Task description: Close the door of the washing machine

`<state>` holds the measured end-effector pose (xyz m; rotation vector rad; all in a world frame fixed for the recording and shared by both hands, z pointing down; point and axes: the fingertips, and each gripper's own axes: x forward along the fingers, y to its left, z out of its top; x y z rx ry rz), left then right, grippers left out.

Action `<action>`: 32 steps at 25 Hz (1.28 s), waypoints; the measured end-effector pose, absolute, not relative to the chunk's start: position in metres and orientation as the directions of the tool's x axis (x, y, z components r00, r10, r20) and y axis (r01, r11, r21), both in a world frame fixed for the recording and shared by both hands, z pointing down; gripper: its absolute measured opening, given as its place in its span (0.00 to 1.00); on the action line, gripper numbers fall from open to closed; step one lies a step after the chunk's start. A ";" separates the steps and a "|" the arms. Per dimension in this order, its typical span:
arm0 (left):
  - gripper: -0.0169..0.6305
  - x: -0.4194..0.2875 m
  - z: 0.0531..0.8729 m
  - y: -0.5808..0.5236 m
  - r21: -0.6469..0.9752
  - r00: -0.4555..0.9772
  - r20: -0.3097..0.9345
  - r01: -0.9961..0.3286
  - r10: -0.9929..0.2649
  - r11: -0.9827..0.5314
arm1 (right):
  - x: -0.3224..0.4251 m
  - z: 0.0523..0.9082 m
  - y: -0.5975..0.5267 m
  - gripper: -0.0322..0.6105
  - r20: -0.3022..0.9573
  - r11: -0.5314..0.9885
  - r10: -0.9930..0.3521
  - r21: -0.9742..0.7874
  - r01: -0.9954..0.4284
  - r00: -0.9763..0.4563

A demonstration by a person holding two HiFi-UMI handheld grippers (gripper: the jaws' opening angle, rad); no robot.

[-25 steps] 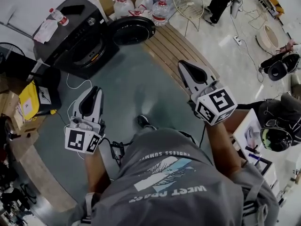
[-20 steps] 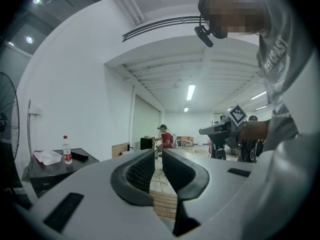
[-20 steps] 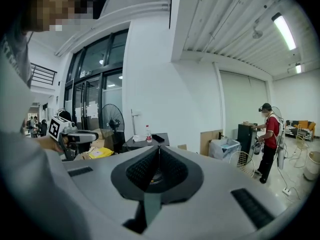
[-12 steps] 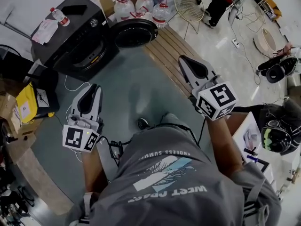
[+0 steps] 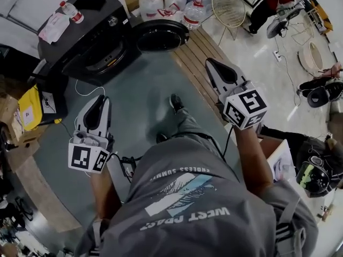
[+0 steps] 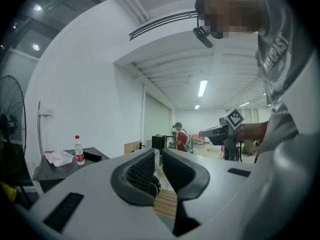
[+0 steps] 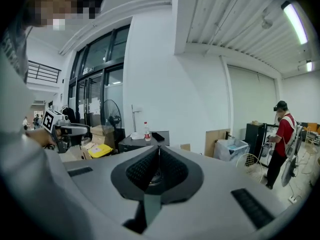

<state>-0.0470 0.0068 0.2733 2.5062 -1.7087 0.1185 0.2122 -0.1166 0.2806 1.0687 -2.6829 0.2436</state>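
Observation:
The black washing machine (image 5: 80, 33) stands at the upper left of the head view, its drum opening (image 5: 104, 63) facing me. Its round door (image 5: 161, 35) is swung wide open to the right. My left gripper (image 5: 101, 101) is held in the air short of the machine, jaws a narrow slit apart with nothing between them (image 6: 158, 156). My right gripper (image 5: 211, 64) hovers just below and to the right of the door, touching nothing. Its jaws (image 7: 158, 151) are shut and empty. The machine's top (image 7: 142, 143) shows beyond them.
Several large water jugs (image 5: 171, 7) and a wire chair (image 5: 229, 7) stand behind the door. A slatted wooden strip (image 5: 195, 58) runs under my right gripper. A bottle (image 5: 71, 12) and a cloth lie on the machine. Boxes and a yellow bag (image 5: 32, 108) crowd the left; a cable trails across the floor.
Both grippers have moved forward toward the washing machine, which now looks nearer. One foot has stepped ahead. The door stays open and the jaws have not changed.

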 end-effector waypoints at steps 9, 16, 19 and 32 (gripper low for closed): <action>0.12 -0.050 0.287 -0.076 0.046 0.319 0.172 -0.948 -0.932 -0.316 | 0.195 0.310 -0.214 0.10 0.317 0.760 -0.587 -0.101 -0.642 -0.745; 0.12 -0.061 0.303 -0.121 0.062 0.252 0.205 -0.968 -0.946 -0.244 | 0.174 0.340 -0.282 0.10 0.359 0.806 -0.513 -0.110 -0.581 -0.779; 0.12 -0.071 0.310 -0.135 0.065 0.212 0.223 -0.977 -0.951 -0.203 | 0.158 0.354 -0.308 0.10 0.375 0.828 -0.476 -0.115 -0.549 -0.795; 0.12 -0.086 0.361 -0.188 0.083 0.147 0.293 -0.988 -0.945 -0.128 | 0.111 0.455 -0.407 0.10 0.494 0.900 -0.325 -0.101 -0.424 -0.807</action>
